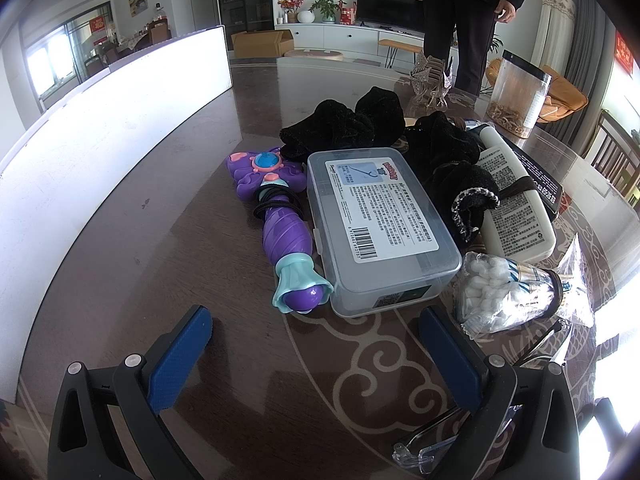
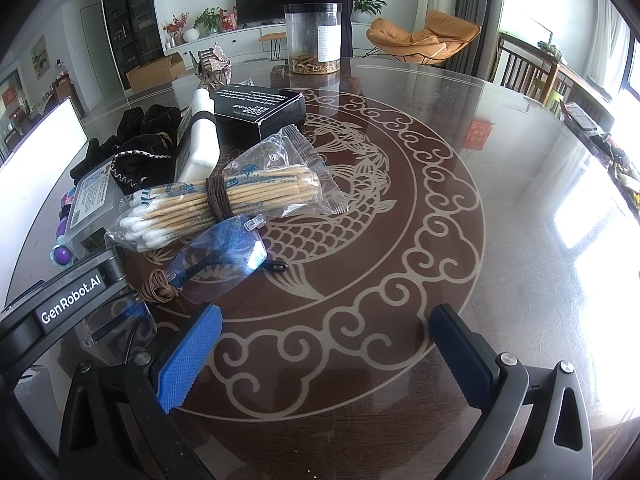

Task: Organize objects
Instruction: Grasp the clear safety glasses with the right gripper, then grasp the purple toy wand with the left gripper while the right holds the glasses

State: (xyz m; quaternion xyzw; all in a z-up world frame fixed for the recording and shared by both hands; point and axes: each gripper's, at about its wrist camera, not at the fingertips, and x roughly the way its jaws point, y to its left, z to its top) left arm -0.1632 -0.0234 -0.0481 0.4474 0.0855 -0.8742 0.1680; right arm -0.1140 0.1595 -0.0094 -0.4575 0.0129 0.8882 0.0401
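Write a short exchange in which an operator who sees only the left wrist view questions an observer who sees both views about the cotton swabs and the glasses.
Operator: The cotton swabs sit at the right edge of my frame. Is the bag bound with anything?
Observer: Yes, a brown cord is wound around the middle of the bundle.
Operator: I see only a corner of the glasses. Is anything attached to them?
Observer: A thin brown string is coiled at the bridge, between the two lenses.
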